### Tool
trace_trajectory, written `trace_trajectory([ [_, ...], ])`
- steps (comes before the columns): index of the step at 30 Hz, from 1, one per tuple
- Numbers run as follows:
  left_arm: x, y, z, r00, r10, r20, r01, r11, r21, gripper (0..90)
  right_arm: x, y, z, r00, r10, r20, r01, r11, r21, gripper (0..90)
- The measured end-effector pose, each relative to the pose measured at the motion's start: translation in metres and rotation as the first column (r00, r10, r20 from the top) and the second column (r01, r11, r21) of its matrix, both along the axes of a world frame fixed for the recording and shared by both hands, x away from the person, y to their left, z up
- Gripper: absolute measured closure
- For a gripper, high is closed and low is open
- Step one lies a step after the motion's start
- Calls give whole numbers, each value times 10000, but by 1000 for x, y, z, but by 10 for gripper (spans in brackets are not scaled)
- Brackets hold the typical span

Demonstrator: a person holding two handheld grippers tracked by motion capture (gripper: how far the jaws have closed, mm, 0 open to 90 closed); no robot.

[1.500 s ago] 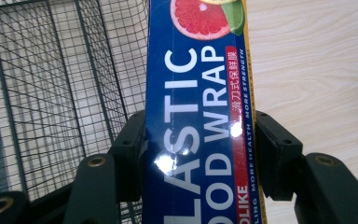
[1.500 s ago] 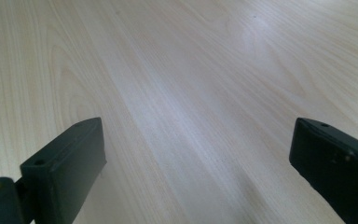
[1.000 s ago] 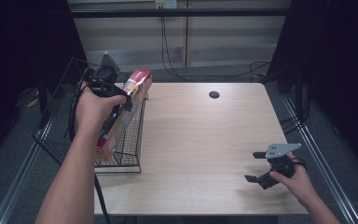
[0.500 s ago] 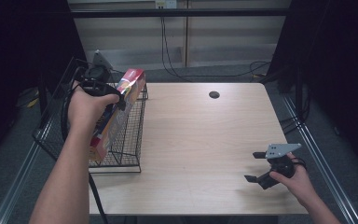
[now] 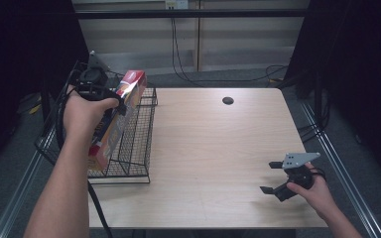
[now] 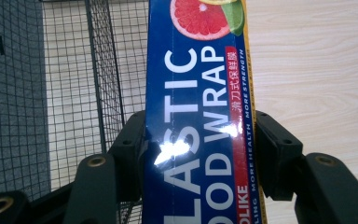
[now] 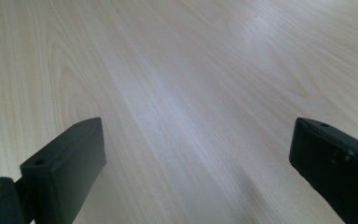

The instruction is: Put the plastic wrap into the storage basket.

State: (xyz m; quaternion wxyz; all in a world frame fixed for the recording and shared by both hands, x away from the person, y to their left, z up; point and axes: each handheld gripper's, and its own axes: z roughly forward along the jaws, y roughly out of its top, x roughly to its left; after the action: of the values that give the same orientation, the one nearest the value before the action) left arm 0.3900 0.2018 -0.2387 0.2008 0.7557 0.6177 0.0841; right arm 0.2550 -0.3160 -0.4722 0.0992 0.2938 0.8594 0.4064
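Observation:
A long blue plastic food wrap box (image 5: 121, 111) with a red end hangs tilted over the black wire basket (image 5: 140, 141) at the table's left edge. My left gripper (image 5: 110, 101) is shut on the box, a jaw pressing each long side. In the left gripper view the box (image 6: 198, 93) runs up between the jaws of that gripper (image 6: 199, 154), with the basket mesh (image 6: 98, 84) at the left. My right gripper (image 5: 269, 177) rests low over the table's near right corner. It is open and holds nothing (image 7: 196, 158).
The light wooden table (image 5: 213, 144) has a round cable hole (image 5: 227, 100) near its far edge. The basket overhangs the table's left side, above a metal rail (image 5: 15, 193). Cables lie on the floor behind the table. Bare wood (image 7: 191, 70) lies under the right gripper.
My left hand has carried the box leftward and slightly up, farther over the basket. The right hand and its gripper have stayed put.

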Motion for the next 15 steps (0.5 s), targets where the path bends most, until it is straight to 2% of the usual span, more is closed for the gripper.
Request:
trace_trajectory([
  [15,-3,18,4,9989,465,75,-466,9989,85,447,0,0,0,10000,-10,26,10,10000,-5,33],
])
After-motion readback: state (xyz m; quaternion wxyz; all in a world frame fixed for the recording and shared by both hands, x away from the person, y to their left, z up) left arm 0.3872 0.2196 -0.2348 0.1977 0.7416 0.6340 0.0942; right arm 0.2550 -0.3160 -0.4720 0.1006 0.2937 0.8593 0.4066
